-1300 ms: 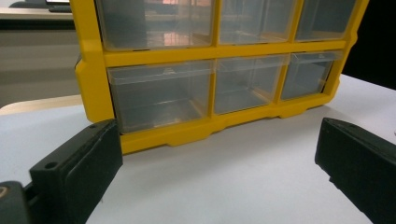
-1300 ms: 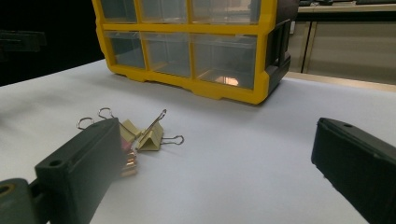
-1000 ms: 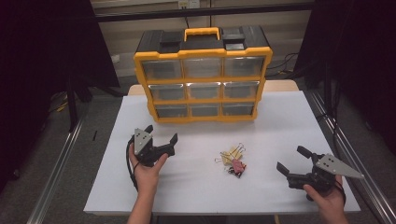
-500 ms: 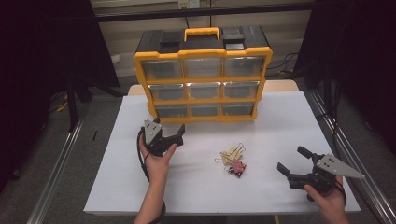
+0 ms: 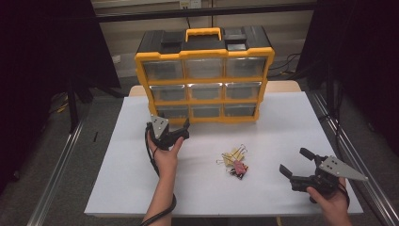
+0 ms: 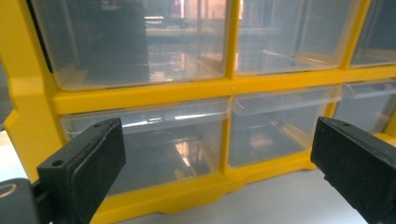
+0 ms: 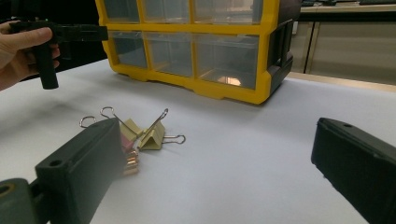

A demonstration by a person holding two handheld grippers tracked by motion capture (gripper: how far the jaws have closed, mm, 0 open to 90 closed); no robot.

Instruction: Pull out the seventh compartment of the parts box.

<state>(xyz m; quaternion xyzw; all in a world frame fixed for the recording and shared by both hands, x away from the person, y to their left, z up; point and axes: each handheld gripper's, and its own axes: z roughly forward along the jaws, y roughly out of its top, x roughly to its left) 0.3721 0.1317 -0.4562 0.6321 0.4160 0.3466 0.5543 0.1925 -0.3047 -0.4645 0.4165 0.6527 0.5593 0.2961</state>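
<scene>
We've got the left gripper up close to the organizer, jaws wide apart w/ nothing between them. It points at the bottom-left drawer, just short of its front. In the left gripper view that drawer sits between the two jaws, the bottom-middle drawer next to it.

The right gripper hangs over the table near the front right corner, jaws also apart, empty. The binder clips lie in a small heap mid-table, well apart from the left gripper and left of the right one; the right gripper view has them just beyond its left jaw.

Open tabletop all round the clips & between both hands; the organizer's foot blocks the back.

Vs 0.5 s ago: left gripper has moved fwd toward the drawers; right gripper and clips are unchanged.
</scene>
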